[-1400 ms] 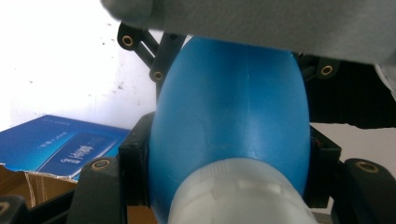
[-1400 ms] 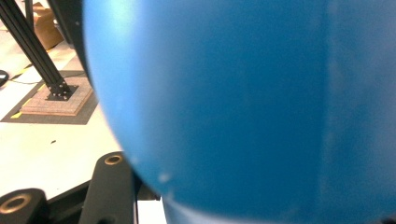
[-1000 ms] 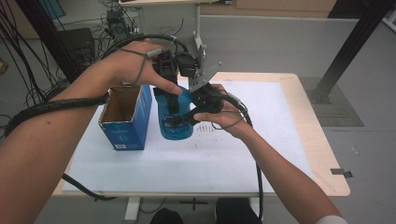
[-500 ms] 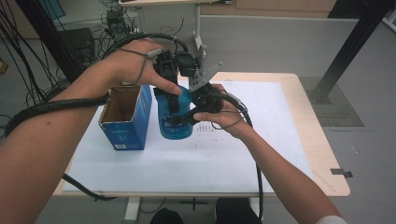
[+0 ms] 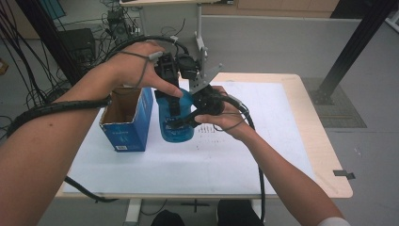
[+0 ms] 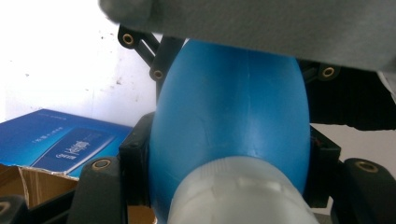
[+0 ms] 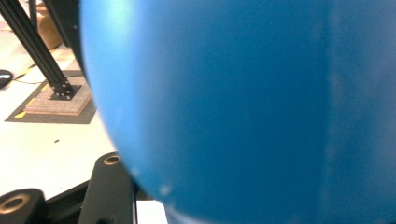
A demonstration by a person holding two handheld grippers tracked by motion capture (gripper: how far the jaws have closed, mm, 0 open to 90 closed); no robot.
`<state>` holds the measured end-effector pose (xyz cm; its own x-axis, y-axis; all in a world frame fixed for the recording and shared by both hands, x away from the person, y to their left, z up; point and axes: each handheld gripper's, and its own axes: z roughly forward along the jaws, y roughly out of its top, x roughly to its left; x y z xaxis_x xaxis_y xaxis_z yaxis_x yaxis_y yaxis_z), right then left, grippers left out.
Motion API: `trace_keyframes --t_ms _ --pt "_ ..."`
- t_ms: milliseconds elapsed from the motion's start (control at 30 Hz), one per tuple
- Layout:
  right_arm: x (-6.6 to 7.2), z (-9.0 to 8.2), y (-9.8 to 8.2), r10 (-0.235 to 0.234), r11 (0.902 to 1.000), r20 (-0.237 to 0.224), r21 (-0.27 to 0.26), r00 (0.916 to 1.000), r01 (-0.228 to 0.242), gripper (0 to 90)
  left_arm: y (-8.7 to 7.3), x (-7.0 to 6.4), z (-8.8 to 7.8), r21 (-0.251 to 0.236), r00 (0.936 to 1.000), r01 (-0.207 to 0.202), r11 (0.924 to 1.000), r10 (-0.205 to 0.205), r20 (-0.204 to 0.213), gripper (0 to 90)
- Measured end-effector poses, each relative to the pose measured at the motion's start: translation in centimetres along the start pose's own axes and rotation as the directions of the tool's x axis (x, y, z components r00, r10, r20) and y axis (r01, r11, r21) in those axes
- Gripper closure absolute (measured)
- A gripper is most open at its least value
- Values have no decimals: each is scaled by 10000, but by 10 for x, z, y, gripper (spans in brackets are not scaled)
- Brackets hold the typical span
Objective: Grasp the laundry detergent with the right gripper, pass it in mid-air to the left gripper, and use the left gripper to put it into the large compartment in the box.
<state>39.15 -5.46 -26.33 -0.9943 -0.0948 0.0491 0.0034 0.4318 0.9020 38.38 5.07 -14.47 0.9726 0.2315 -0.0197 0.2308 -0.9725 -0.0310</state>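
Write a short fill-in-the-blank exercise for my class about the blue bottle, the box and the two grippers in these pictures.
1. Both grippers are shut on the translucent blue plastic ____.
2. The left gripper holds it near its ____ cap.
3. The open blue cardboard box stands to the bottle's ____ in the high view.
4. The right gripper grips the bottle's ____ body.

Missing words: bottle; white; left; blue

Pale wooden table [image 5: 324, 155] under a white sheet [image 5: 263, 141] — grey floor [image 5: 282, 42] beyond. Black post [image 5: 348, 52] on a foot at right, cables [image 5: 28, 70] and a dark box [image 5: 80, 42] at left.
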Motion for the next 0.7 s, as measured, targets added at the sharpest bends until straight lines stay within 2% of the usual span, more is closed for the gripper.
trace_keyframes --t_ms 67,133,267,600,633,700 --pt "-1 0 0 -117 9999 82 -1 9999 117 432 0 0 0 -42 10000 -6 10000 6 -22 371" --pt "-1 0 0 -3 10000 -13 -10 10000 3 431 -1 1 1 -79 10000 -20 10000 21 15 372" --pt "-2 0 -1 -60 10000 -10 42 10000 60 430 -2 1 2 -162 10000 7 9999 -6 44 372" --pt "0 -1 -2 217 9998 -54 16 9997 -217 428 -1 0 1 -216 10000 -25 9998 25 4 372" --pt "-1 -1 -2 74 9999 -63 -81 10000 -74 428 -1 0 1 -204 10000 -18 9998 18 7 372" --pt "-1 -1 -2 85 9999 -75 -71 9999 -85 427 0 0 0 -203 10000 -41 9998 41 3 373"
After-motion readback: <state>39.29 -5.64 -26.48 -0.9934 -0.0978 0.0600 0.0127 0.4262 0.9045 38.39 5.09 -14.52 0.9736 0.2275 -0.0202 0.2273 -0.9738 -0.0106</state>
